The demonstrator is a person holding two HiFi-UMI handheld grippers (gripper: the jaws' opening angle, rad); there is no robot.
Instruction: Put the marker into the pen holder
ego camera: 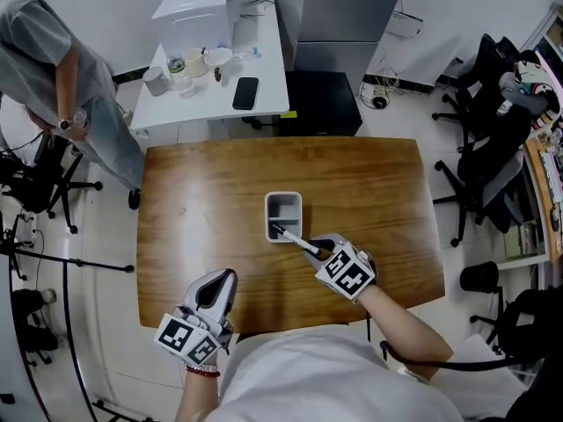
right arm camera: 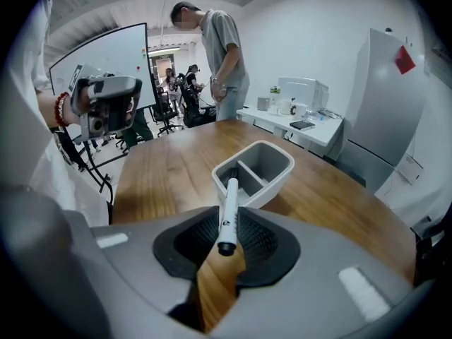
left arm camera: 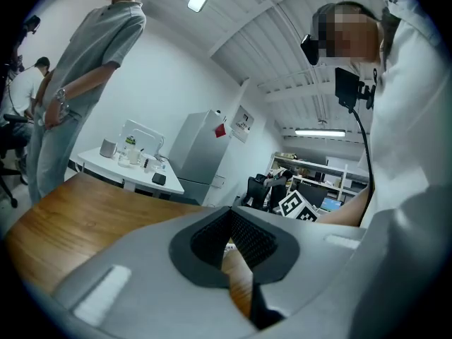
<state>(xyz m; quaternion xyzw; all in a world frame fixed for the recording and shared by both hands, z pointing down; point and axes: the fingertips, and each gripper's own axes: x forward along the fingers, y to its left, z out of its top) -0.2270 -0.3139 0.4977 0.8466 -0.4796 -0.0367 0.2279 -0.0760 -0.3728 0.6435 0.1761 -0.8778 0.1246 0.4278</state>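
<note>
A white marker (ego camera: 292, 238) with a black end is in my right gripper (ego camera: 318, 249), which is shut on its rear part. The marker slants down toward a light grey two-compartment pen holder (ego camera: 267, 218) at the middle of the wooden table (ego camera: 193, 192). In the right gripper view the marker (right arm camera: 228, 214) runs forward from between the jaws of the right gripper (right arm camera: 227, 224), and its front end is inside the near compartment of the pen holder (right arm camera: 282, 171). My left gripper (ego camera: 220, 280) hovers near the table's front edge with nothing in it. In its own view the left gripper (left arm camera: 229, 214) has its jaws together.
Behind the wooden table stands a white side table (ego camera: 264, 104) with cups, a phone and a white box. A person (ego camera: 53, 77) stands at the far left by stands and cables. Office chairs (ego camera: 484, 165) crowd the right side.
</note>
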